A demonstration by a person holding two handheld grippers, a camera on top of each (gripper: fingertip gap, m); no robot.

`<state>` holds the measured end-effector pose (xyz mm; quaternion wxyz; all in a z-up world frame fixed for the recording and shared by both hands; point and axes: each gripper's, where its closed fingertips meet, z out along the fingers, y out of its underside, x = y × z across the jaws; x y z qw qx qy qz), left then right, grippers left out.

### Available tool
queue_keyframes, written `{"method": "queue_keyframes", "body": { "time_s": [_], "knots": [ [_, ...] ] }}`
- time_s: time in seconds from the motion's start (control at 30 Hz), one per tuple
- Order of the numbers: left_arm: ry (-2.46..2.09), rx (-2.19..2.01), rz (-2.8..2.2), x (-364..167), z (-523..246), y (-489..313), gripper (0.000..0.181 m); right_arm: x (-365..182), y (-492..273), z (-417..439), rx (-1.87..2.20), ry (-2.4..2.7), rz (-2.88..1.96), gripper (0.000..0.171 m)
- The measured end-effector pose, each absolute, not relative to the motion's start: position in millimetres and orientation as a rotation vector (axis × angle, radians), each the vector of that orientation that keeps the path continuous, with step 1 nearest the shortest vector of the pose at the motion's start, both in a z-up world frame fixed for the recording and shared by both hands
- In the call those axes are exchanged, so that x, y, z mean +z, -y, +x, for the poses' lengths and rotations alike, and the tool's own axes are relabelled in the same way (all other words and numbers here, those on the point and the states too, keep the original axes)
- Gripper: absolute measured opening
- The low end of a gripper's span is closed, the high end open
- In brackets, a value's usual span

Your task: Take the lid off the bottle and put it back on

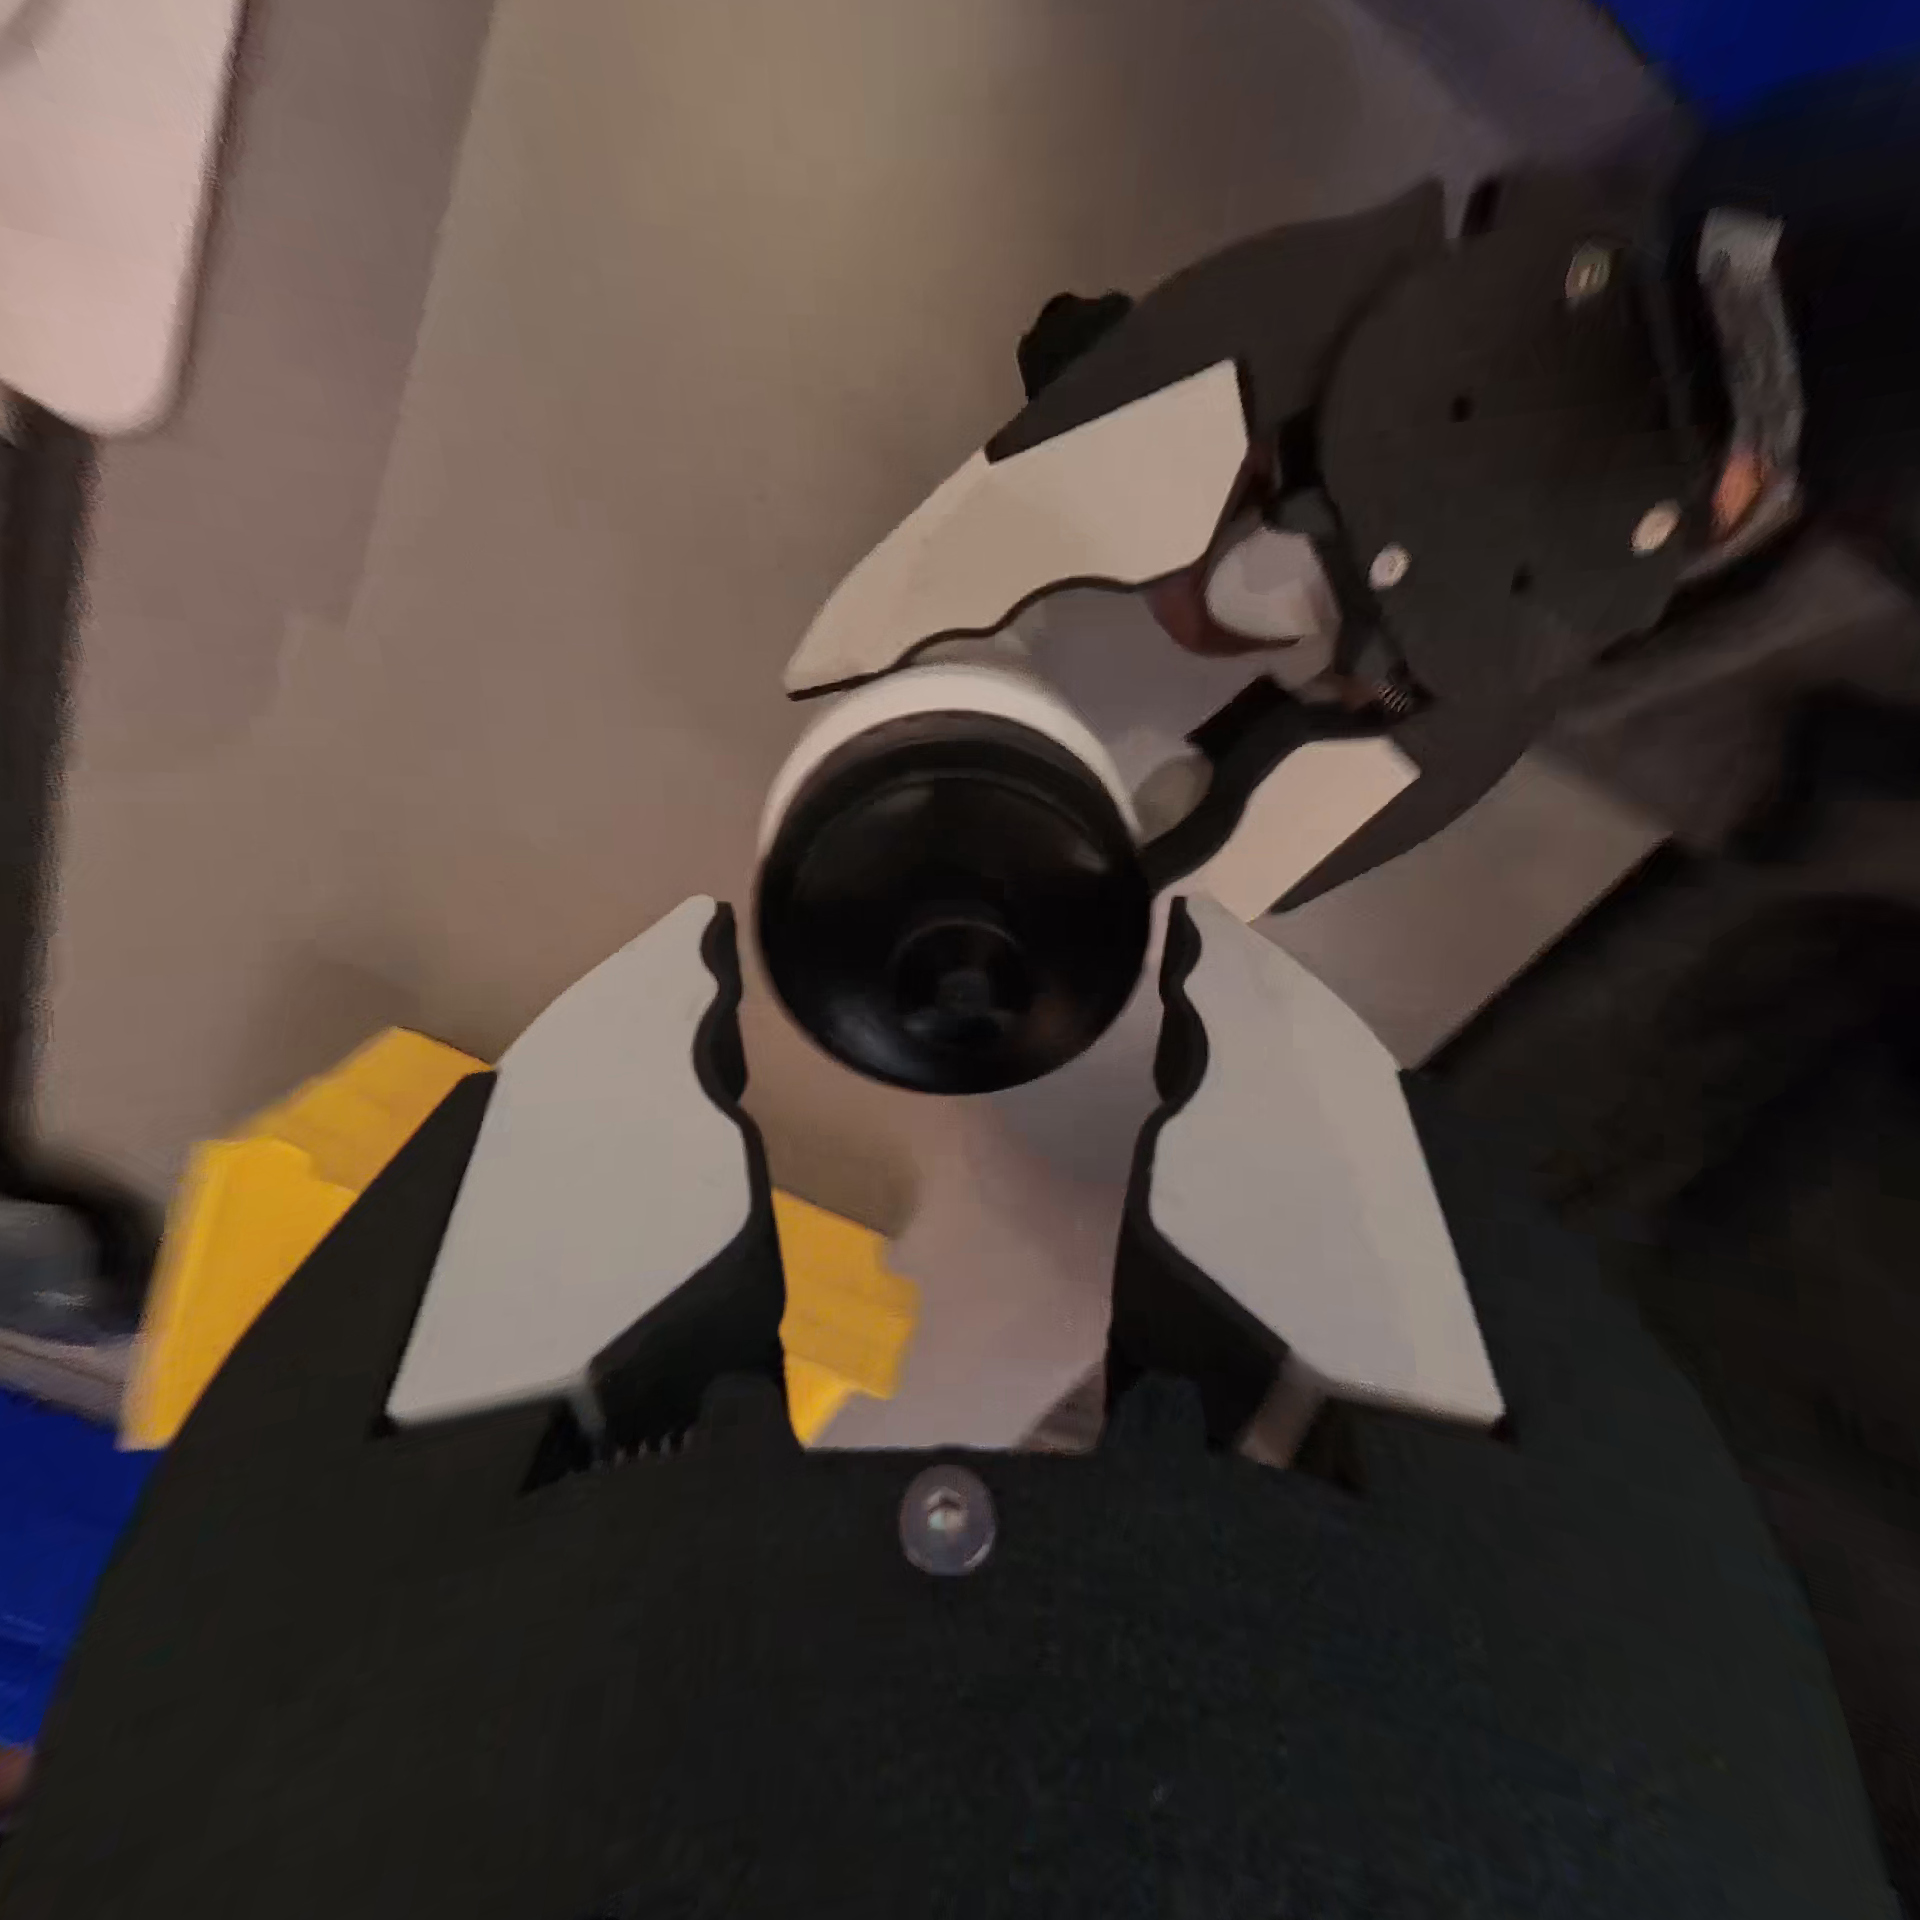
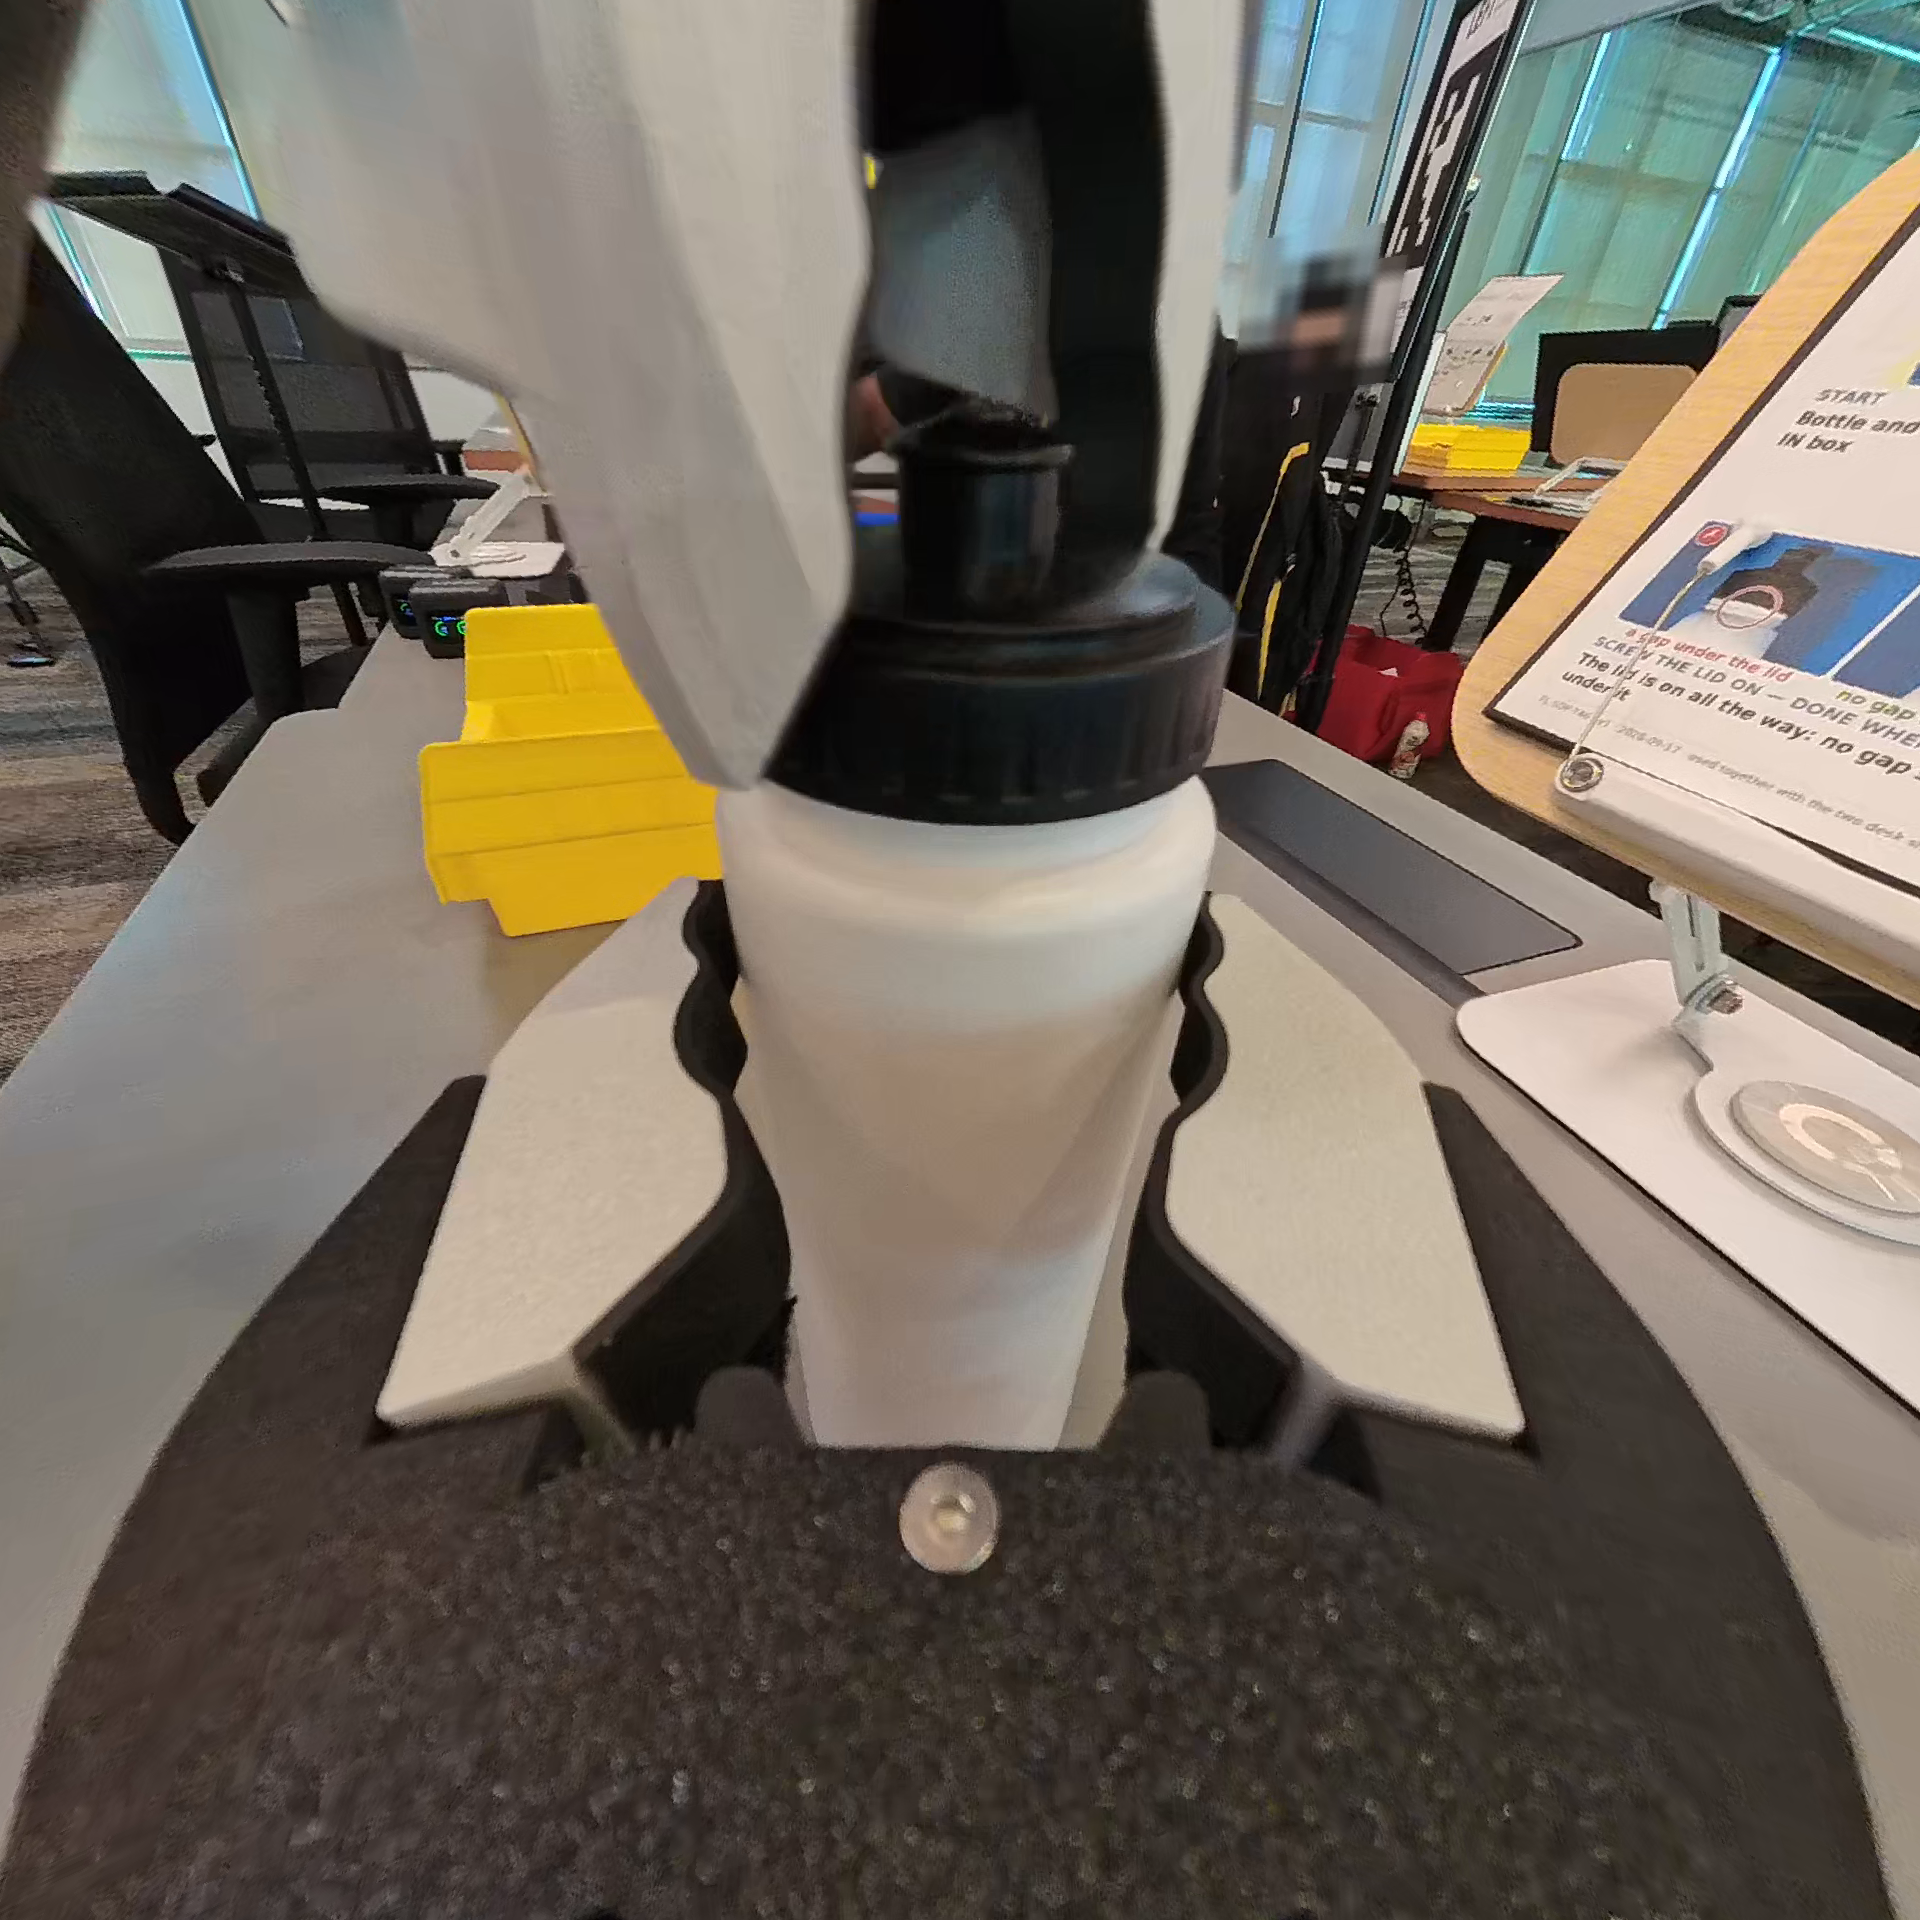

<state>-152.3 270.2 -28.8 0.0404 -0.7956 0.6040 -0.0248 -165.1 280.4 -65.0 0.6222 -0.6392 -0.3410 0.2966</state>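
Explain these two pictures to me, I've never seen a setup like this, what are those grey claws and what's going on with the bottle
Those claws are hand-held grippers, one in each of a person's hands, each carrying a camera that looks along its two fingers.

The right wrist view looks sideways: the right gripper is shut on a white bottle, which stands upright with its black lid on. The left gripper shows there as blurred grey fingers coming from above.

The left wrist view looks straight down on the lid. The left gripper is open beside the lid, not gripping it.

On the grey table sit a yellow bin and, at right, an instruction sheet on a stand.
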Motion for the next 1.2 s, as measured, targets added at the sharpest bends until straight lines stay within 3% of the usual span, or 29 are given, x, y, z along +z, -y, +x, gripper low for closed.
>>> {"method": "queue_keyframes", "body": {
  "time_s": [0.07,0.23,0.47,0.63,0.93,1.07,1.2],
  "knots": [
    [-2.077,-0.043,-2.193,-22.5,-152.6,-276.6,0.089,-64.9,-279.8,-165.0,0.689,0.790,-1.462,0.082],
    [-2.493,-0.215,-1.830,-17.3,-159.9,-256.3,0.090,-64.8,-279.1,-165.0,0.699,0.796,-1.455,0.082],
    [-2.564,-0.210,-1.787,-27.5,-157.2,-268.6,0.070,-64.9,-279.2,-165.1,0.698,0.797,-1.457,0.082],
    [-2.402,-0.163,-2.009,-27.3,-157.3,-268.0,0.070,-65.0,-279.5,-165.0,0.689,0.792,-1.464,0.082],
    [-1.490,-0.218,-2.633,-27.2,-151.8,-266.7,0.070,-64.8,-281.8,-164.2,0.666,0.762,-1.479,0.082],
    [-1.589,-0.188,-2.551,-27.8,-153.5,-264.9,0.071,-65.0,-280.2,-164.0,0.675,0.780,-1.472,0.082],
    [-1.992,-0.166,-2.251,-19.8,-158.2,-271.7,0.090,-64.8,-279.6,-165.2,0.690,0.785,-1.463,0.082]
  ]
}}
